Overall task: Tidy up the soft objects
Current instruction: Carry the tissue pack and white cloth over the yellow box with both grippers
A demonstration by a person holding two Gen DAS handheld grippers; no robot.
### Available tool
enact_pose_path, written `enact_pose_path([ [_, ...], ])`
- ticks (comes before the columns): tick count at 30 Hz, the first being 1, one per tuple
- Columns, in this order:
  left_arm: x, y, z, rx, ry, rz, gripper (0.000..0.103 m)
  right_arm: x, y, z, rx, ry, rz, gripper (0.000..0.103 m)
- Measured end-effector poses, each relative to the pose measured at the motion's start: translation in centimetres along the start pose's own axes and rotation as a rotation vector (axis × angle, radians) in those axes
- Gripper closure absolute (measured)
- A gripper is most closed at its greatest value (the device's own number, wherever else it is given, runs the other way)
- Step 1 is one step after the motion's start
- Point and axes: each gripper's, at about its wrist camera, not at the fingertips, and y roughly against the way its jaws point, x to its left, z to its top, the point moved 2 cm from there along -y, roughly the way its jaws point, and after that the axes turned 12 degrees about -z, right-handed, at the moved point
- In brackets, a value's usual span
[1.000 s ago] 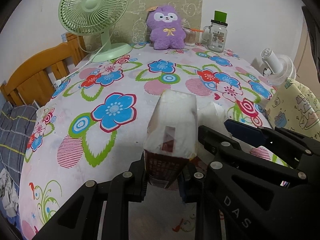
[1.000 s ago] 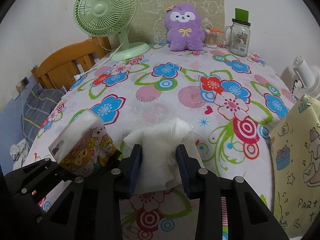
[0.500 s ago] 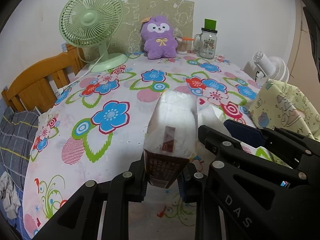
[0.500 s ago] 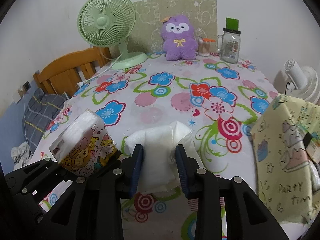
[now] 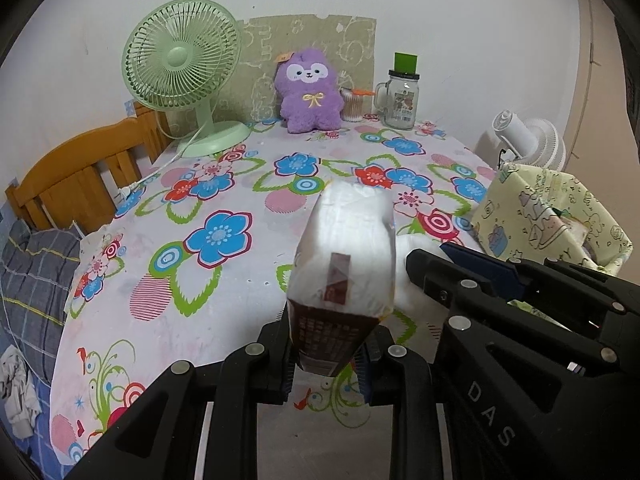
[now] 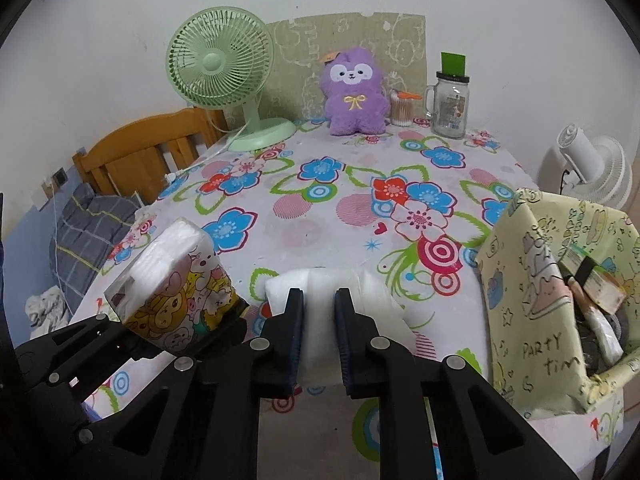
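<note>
A wooden chair (image 6: 140, 156) stands off the desk's left edge, with a grey plaid cloth (image 6: 86, 232) below it. At the far left corner of the flowered desk (image 6: 304, 216) a green fan (image 6: 224, 76) stands upright, its white cord trailing over the left edge. Near the front left edge, the left tool (image 5: 326, 354) is clenched on a tissue pack (image 5: 344, 264), cartoon-printed and raised off the cloth, gripped at its lower end with the white end pointing away. Just right of it, at the middle of the front edge, the right tool (image 6: 319, 340) has its blue-padded fingers (image 6: 294, 336) pressed into a white soft pack (image 6: 320, 296), which bulges out on both sides of them; the jaws have just been closing on it. From the pictures it cannot be told whether that pack rests on the cloth or hangs clear of it. Along the far edge, a purple plush toy (image 6: 354, 94) sits against a patterned board (image 6: 348, 52), with a cotton-swab jar (image 6: 402, 110) just beside it and a glass mug jar (image 6: 450, 104) with a green straw further right. At the front right corner stands a pale yellow cartoon-printed bag (image 6: 548, 296), open at the top with packets inside. A white fan (image 6: 592, 164) stands beyond the right edge.
</note>
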Motion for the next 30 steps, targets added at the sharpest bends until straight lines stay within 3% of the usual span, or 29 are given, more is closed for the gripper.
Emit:
enact_pose_path([
  [30,-5.1,4.0,3.8,-0.093,-0.07,-0.048,0.079,-4.5,6.5,2.8,-0.107,-0.035,-0.063,0.084],
])
